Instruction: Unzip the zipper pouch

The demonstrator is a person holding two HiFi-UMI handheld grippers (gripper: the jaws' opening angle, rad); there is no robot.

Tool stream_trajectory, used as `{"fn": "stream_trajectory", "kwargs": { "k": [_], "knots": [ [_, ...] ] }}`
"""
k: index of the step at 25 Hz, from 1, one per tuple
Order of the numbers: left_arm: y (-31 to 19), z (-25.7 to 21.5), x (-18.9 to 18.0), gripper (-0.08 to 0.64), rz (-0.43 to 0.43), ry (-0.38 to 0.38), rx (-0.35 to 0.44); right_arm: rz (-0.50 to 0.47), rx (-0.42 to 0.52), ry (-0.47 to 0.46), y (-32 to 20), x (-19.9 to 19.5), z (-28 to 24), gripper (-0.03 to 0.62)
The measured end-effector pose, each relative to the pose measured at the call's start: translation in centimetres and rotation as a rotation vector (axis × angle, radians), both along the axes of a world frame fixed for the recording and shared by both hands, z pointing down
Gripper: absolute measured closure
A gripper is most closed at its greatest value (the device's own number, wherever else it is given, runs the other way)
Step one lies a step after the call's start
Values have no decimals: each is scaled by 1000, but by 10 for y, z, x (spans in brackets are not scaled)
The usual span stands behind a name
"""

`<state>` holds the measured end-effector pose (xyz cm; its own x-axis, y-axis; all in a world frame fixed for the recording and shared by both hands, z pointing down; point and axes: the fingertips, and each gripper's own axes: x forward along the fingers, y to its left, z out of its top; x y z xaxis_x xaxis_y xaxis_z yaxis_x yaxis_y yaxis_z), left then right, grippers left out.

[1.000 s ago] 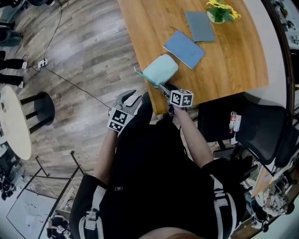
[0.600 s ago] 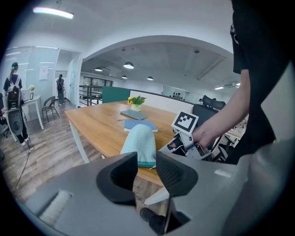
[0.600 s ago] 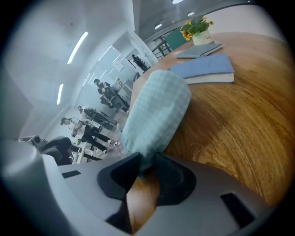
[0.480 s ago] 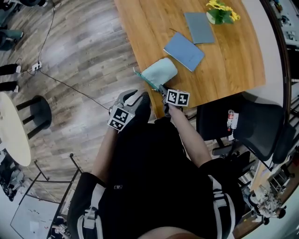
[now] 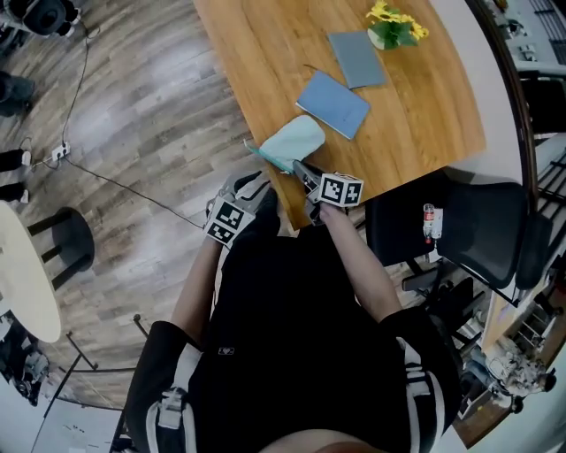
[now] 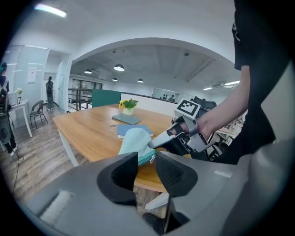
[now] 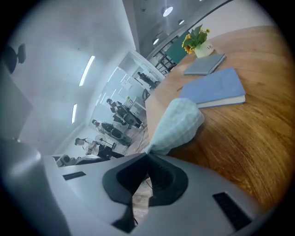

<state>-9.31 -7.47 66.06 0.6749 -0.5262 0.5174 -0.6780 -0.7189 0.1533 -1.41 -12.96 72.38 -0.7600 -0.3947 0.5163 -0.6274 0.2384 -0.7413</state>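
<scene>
- Position of the mint-green fabric zipper pouch [image 5: 292, 142]: on the light brown wooden table [image 5: 416, 115], at the edge nearest to the person and close to the table corner.
- The far end of the pouch rests on the wood. The near corner rises from the table into the right gripper [image 5: 299, 170].
- The right gripper is clenched. In the right gripper view its two black pads meet, and this corner of the pouch is pinched between them.
- The left gripper [image 5: 250, 186] is off the table, just beside the table edge and over the wooden floor [image 5: 141, 133]. It is near the pouch but does not touch it.
- The jaws of the left gripper stand apart and have just been closing a little. Nothing is between them.
- In the left gripper view the zipper side of the pouch, with a small zipper pull [image 6: 151, 159], shows beyond the gap of the jaws.
- A blue rectangular notebook [image 5: 332, 103] lies flat on the table near the pouch, on its far side.
- A grey-blue flat notebook [image 5: 356, 59] lies behind the blue one, and a small pot of yellow flowers [image 5: 392, 22] stands just beside it.
- A black office chair [image 5: 478, 239] stands at the right side of the table.
</scene>
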Motion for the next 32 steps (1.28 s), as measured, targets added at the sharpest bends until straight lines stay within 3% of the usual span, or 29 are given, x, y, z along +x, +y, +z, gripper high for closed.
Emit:
{"fn": "stream_trajectory", "kwargs": {
  "k": [5,16,32],
  "knots": [
    [-3,-6,14,442,32,-6,24,28,36,-70,-10,3,-23,583],
    [-5,-21,40,443,1,11,63,23,88,-170,-10,20,-64,583],
    [-9,-44,55,443,107,-25,147,62,176,-241,15,36,-104,583]
  ]
}}
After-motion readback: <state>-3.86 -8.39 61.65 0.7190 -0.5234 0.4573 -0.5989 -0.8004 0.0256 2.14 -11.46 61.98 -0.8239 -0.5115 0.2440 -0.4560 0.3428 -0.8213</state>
